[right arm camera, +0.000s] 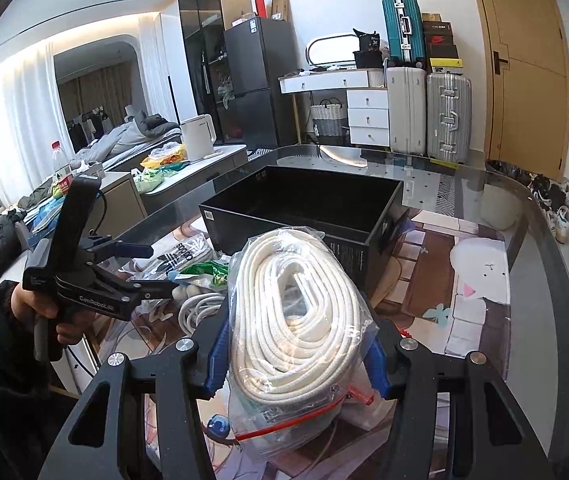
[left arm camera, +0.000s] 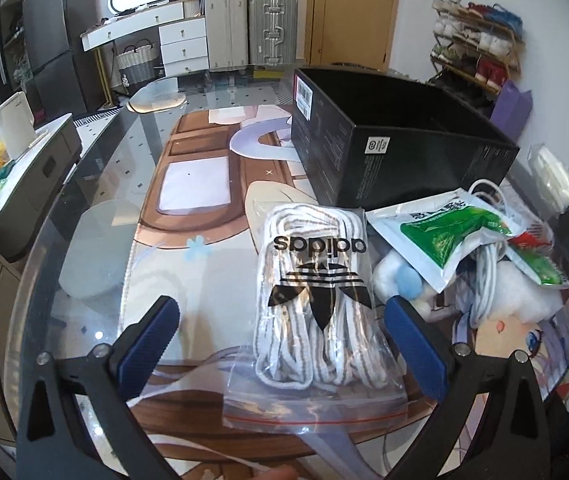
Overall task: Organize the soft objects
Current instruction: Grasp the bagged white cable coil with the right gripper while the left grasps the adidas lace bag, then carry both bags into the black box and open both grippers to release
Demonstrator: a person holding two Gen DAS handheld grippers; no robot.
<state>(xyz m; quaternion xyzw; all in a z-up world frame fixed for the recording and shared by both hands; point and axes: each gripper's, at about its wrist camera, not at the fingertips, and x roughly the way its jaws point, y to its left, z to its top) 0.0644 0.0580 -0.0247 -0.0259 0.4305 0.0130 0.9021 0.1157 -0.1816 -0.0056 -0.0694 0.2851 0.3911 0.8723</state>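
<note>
A clear Adidas zip bag of grey-and-white laces [left arm camera: 316,304] lies on the glass table between the open blue-padded fingers of my left gripper [left arm camera: 280,324], which is not touching it. My right gripper [right arm camera: 296,340] is shut on a clear bag of coiled white rope [right arm camera: 296,316], held above the table in front of an open black box [right arm camera: 308,208], also seen in the left wrist view [left arm camera: 388,148]. The left gripper also shows in the right wrist view [right arm camera: 156,268], open above the Adidas bag [right arm camera: 182,256].
Right of the Adidas bag lies a pile: green-and-white packets [left arm camera: 448,232], a white cable [left arm camera: 484,276], white plush with a blue pom-pom [left arm camera: 406,284]. A printed mat [left arm camera: 188,216] covers the table. Suitcases [right arm camera: 428,112], drawers and a shoe rack [left arm camera: 480,48] stand beyond.
</note>
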